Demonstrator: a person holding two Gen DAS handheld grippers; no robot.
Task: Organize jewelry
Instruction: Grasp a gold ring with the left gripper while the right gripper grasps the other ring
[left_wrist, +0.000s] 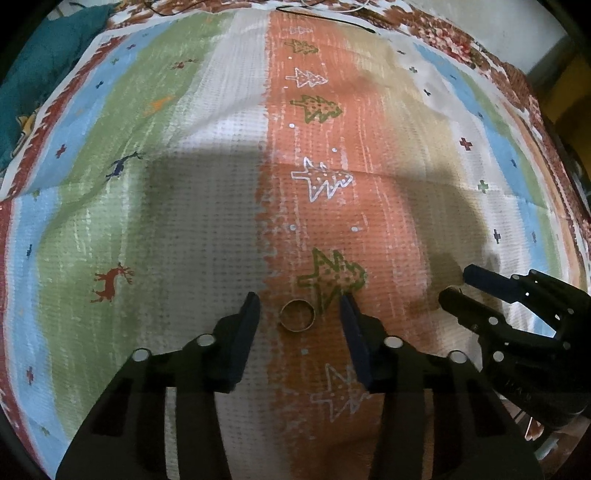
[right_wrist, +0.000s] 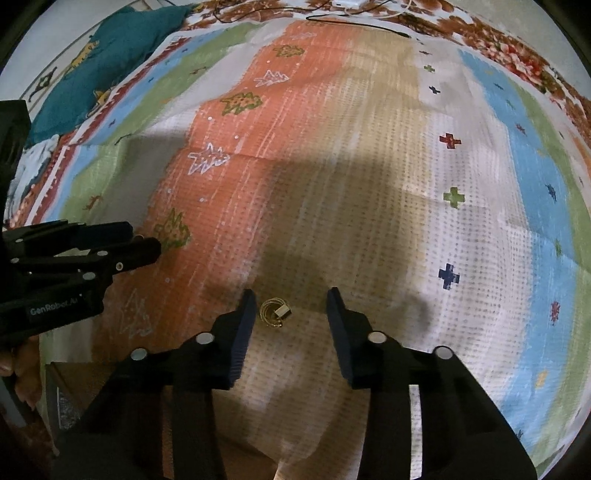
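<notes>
Both fisheye views look steeply down, close over a striped blanket (left_wrist: 207, 192) with tree and deer prints. The left wrist view faces along its own gripper (left_wrist: 300, 308) at bottom centre; the right gripper (left_wrist: 461, 286) enters at its lower right. The right wrist view shows the left gripper (right_wrist: 146, 242) at its left edge. Both share the orange stripe (right_wrist: 236, 177) and the teal cloth (right_wrist: 122, 51) in the upper left.

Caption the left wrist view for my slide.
Left tool straddles a ring on the striped cloth, not yet gripping.
</notes>
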